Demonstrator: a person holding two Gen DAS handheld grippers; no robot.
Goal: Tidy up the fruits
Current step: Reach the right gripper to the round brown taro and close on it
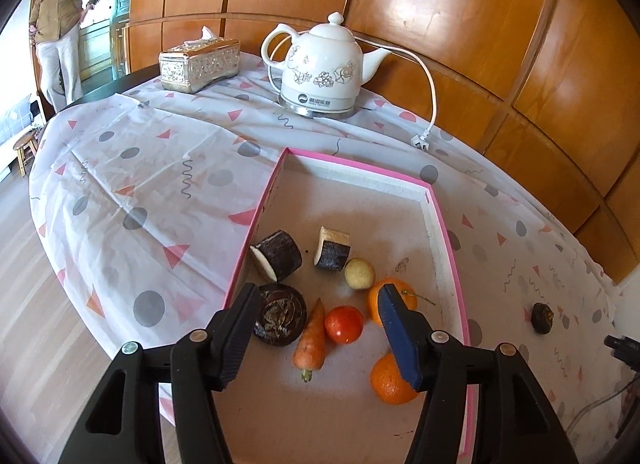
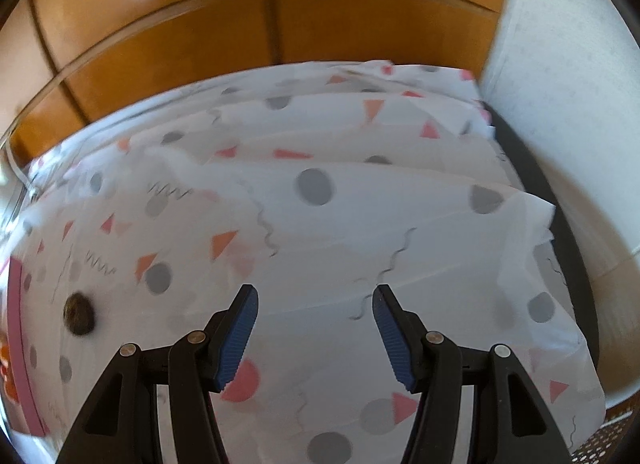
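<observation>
- Left gripper [image 1: 318, 296], black with blue ribbed pads: jaws about half open, holding nothing, poised above the shallow pink-rimmed cardboard tray [image 1: 436, 232].
- Inside the tray, nearest first: round orange [image 1: 390, 384], tapered orange carrot [image 1: 311, 340], red tomato [image 1: 343, 324], a second orange [image 1: 376, 300] partly hidden behind the pad, dark round root slice [image 1: 280, 314], small pale yellow fruit [image 1: 359, 273], two dark-skinned, white-fleshed cut chunks [image 1: 278, 254].
- Right of the tray, on the patterned tablecloth [image 1: 160, 168]: small dark wrinkled fruit [image 1: 542, 318], also visible, blurred, in the right wrist view.
- Right gripper [image 2: 315, 296]: jaws half open, empty, over bare cloth.
</observation>
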